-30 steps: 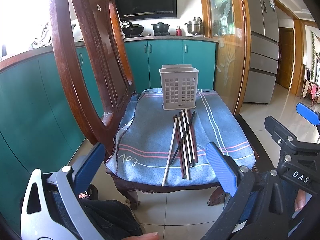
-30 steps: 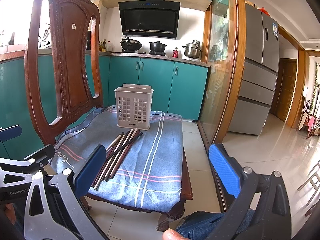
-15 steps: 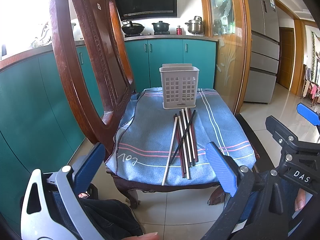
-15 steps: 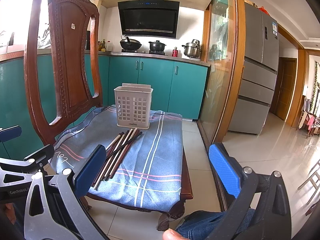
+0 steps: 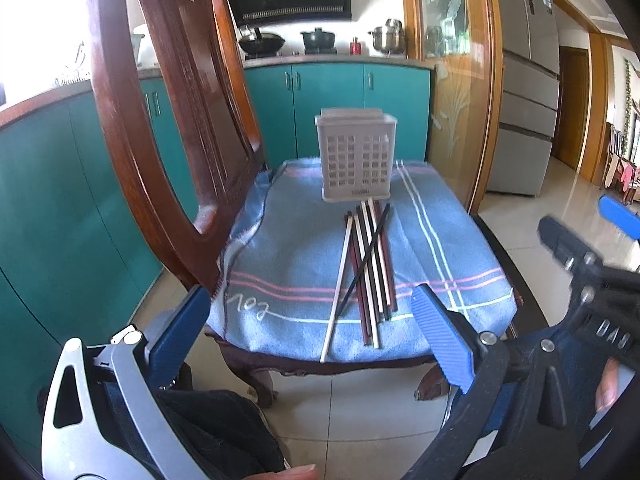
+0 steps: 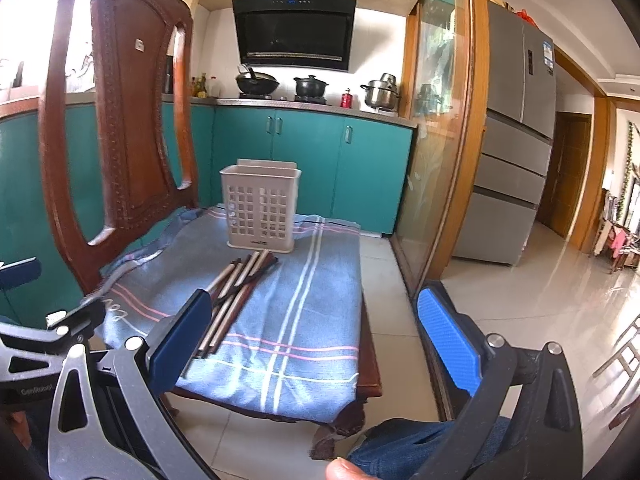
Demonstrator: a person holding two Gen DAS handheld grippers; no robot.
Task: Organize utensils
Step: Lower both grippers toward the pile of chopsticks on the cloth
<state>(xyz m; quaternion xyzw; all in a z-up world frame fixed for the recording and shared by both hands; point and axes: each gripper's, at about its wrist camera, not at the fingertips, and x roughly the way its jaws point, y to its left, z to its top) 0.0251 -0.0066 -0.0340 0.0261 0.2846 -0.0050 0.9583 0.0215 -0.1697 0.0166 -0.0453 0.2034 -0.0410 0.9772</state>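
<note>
surface: wooden chair (image 5: 168, 152) seat is serving as the work surface, and a blue striped cloth (image 5: 288, 256) is covering it, draping over the front edge.
room: kitchen; teal cabinets (image 6: 304, 160) are running behind the chair, range hood (image 6: 294, 28) is hanging above them, grey fridge (image 6: 516, 140) is standing right of the cabinets past a wood-framed glass panel (image 6: 436, 120).
holder: one white perforated utensil basket (image 5: 355, 160) is standing upright at the back of the cloth, nothing showing above its rim.
utensils: chopsticks (image 5: 368, 268) are lying bundled on the cloth just in front of the basket, far ends nearly touching its base, near ends reaching the cloth's front edge. Count: about eight, a mix of white, dark red and black; one black stick is crossing diagonally over the others. Exact count hard to read.
edges: chair back is rising on the cloth's left side; front and right sides are lying open.
open room: tiled floor (image 6: 520, 300) is lying bare to the right of the chair.
cookware: three pots on the counter behind the basket.
left gripper (image 5: 312, 332): hovering short of the cloth's front edge, jaws spread wide, holding nothing.
right gripper (image 6: 316, 332): hovering off the cloth's front right corner, jaws spread wide, holding nothing.
</note>
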